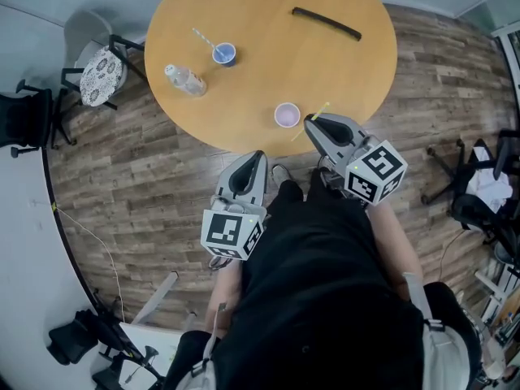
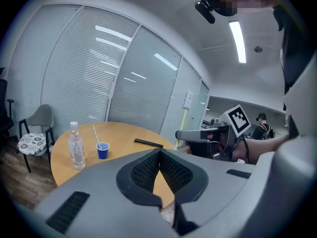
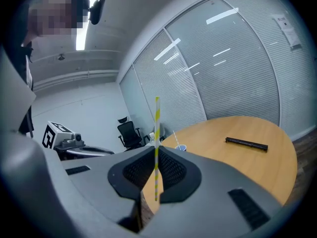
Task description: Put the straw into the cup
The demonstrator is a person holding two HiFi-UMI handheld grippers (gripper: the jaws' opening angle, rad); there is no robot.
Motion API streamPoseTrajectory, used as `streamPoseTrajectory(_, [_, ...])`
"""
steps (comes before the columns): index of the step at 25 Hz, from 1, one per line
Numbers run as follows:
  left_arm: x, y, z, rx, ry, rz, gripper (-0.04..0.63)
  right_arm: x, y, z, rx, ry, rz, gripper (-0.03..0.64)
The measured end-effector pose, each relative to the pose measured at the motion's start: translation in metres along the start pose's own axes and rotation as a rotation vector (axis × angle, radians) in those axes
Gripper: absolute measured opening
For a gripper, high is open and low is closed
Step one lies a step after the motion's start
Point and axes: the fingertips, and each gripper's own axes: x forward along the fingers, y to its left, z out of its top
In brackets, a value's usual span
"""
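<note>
The right gripper (image 1: 310,122) grips the yellow striped straw (image 3: 157,148) between its jaws, and the straw's long axis stands across them. The pale cup (image 1: 286,114) stands upright near the table (image 1: 268,63) edge, just to the left of this gripper, so the right hand is the nearer one. The left gripper (image 1: 257,158) is closed with nothing in it.

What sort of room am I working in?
Likely an office meeting room: a round wooden table, glass walls with blinds, and office chairs around it.
</note>
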Motion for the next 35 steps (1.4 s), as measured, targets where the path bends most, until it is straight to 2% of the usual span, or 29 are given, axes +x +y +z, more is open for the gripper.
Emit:
streamPoseTrajectory(19, [0.007,0.007,-0.009,-0.02,0.054,0.006,0.012,0.061,-0.068,-0.048,0.012,0.088,-0.085,0.029])
streamPoseTrajectory(31, [0.004,0.007,-0.016,-0.05,0.069,0.025,0.012,0.09,-0.09,-0.095,0.077,0.136,-0.122,0.029])
streamPoseTrajectory(35, [0.004,0.005,-0.017,-0.054,0.071,0.024,0.012,0.091,-0.101,-0.106,0.123,0.126,-0.172,0.029])
